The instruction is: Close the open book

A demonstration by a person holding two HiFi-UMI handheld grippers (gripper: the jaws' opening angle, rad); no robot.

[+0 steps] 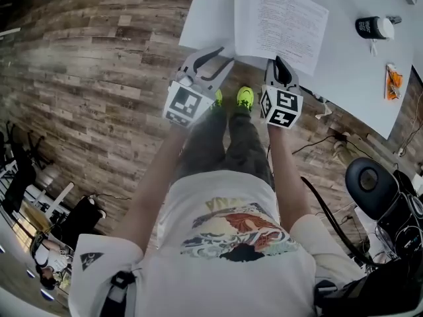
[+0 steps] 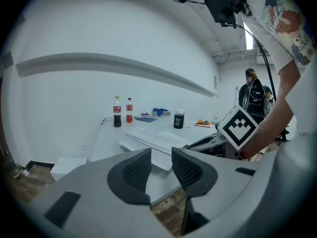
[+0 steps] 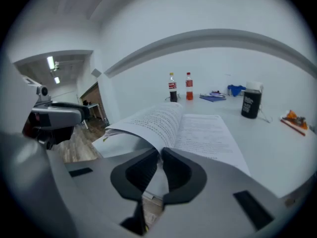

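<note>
An open book [image 1: 279, 20] lies on the white table [image 1: 210, 13] near its front edge. In the right gripper view its left-hand pages [image 3: 143, 125] arch up and curl down into my right gripper [image 3: 160, 158], which is shut on their edge. From the head view that gripper [image 1: 280, 63] sits at the book's near edge. My left gripper [image 1: 221, 57] hovers at the table edge left of the book, open with nothing between its pads [image 2: 134, 170]. The book [image 2: 153, 140] lies beyond it, apart from it.
Two drink bottles [image 2: 117, 112] stand at the far end of the table. A black jar [image 1: 375, 27] and an orange packet [image 1: 392, 81] lie right of the book. A black office chair [image 1: 370, 183] and cables are on the wooden floor at right.
</note>
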